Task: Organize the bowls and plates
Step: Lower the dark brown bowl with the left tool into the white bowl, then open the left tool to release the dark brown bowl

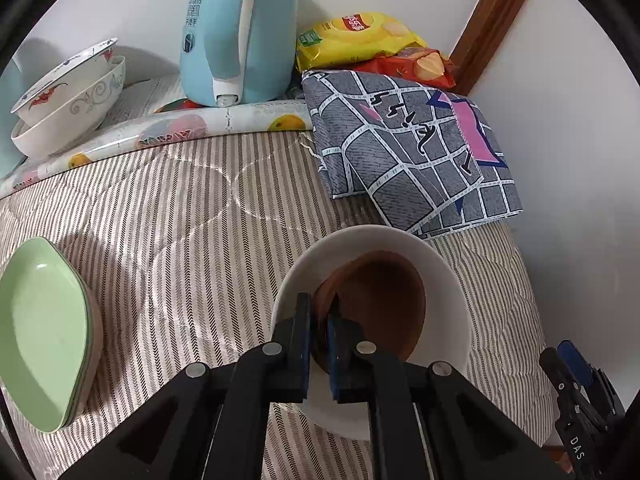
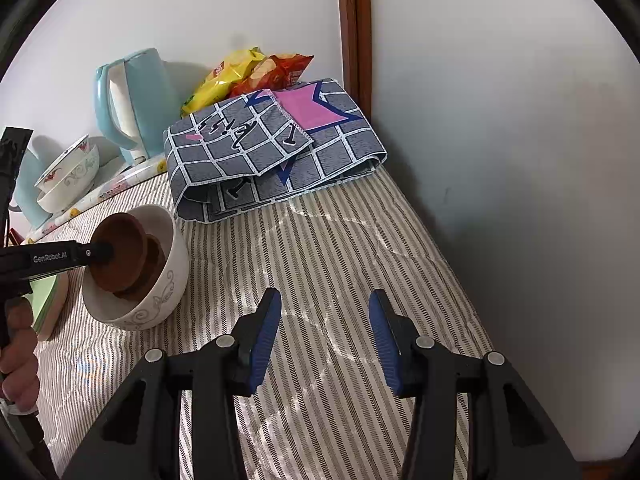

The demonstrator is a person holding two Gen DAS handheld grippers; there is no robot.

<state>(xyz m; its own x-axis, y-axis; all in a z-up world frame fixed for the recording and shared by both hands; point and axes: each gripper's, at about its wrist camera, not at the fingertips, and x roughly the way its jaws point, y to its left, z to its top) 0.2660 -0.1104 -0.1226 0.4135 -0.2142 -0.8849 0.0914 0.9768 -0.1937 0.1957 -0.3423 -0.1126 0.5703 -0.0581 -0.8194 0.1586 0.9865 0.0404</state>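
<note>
Striped quilted bedding (image 2: 320, 264) in beige and brown covers a soft surface set against white walls, with a dark wooden post (image 2: 354, 32) standing in the corner. Taking the white bowl (image 2: 168, 280) with a grey scroll pattern as the landmark: it sits on the bedding, and a brown bowl (image 1: 384, 304) rests tilted inside it. Behind the white bowl, toward the corner, lies a folded grey checked cloth (image 1: 400, 152) with a pink patch, and behind that cloth lean a yellow snack bag (image 1: 352, 40) and a red snack bag (image 1: 420, 66). Farther back from the white bowl, a pale blue electric kettle (image 1: 240, 32) stands on a fruit-printed mat (image 1: 160, 132), beside two stacked patterned bowls (image 1: 68, 96). In the left wrist view, well left of the white bowl, a stack of green oval dishes (image 1: 44, 328) lies on the bedding. The left gripper (image 1: 319, 344) points steeply down into the white bowl, its blue-padded jaws clenched on the near rim of the brown bowl; a hand (image 2: 18, 360) grips its handle at the edge of the right wrist view. The right gripper (image 2: 324, 344) hovers over bare bedding beside the white bowl, angled downward, its jaws apart with nothing between them.
</note>
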